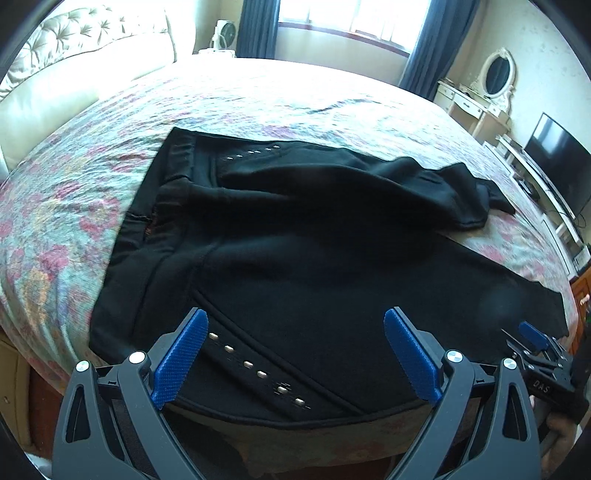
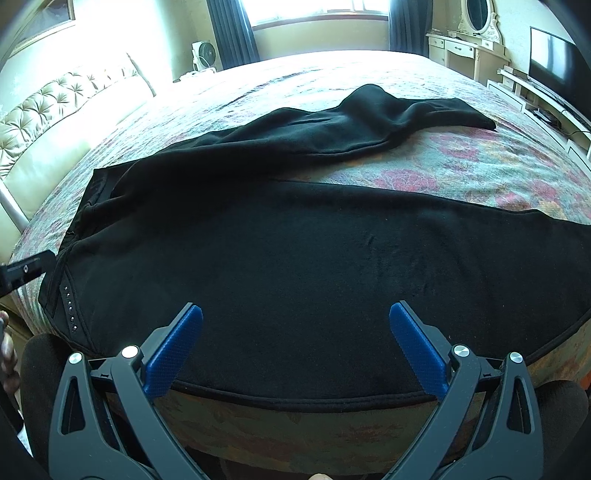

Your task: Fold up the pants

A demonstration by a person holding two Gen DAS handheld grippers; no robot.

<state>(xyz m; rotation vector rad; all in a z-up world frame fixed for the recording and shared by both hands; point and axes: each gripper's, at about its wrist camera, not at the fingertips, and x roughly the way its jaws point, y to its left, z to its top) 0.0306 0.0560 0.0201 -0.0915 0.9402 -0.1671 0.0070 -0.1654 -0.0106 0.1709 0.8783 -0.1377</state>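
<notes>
- A pair of black pants (image 1: 303, 236) lies spread across a bed with a floral bedspread (image 1: 59, 221), close to the bed's near edge.
- The waistband (image 1: 162, 192) is toward the left; the two legs run off to the right.
- The near leg (image 2: 369, 266) lies flat along the near edge of the bed. The far leg (image 2: 332, 125) is rumpled and angles away from it, with a wedge of bedspread showing between them.
- A row of small silver studs (image 1: 255, 369) runs along the pants near the waist, just ahead of the left gripper.
- The left gripper (image 1: 295, 354) hovers over the waist end, its blue-padded fingers (image 1: 181, 358) spread wide apart and holding nothing.
- The right gripper (image 2: 295, 350) sits over the near leg, fingers equally wide apart and empty. It also appears at the right edge of the left wrist view (image 1: 535, 343).
- Whether either gripper touches the fabric cannot be told.
- Beyond the bed: a tufted cream headboard (image 2: 55, 103) on the left, a bright window with dark blue curtains (image 1: 255, 26), a white fan (image 2: 203, 53), a cream dressing table with an oval mirror (image 1: 496, 75), and a dark television (image 1: 554, 151) on the right.
</notes>
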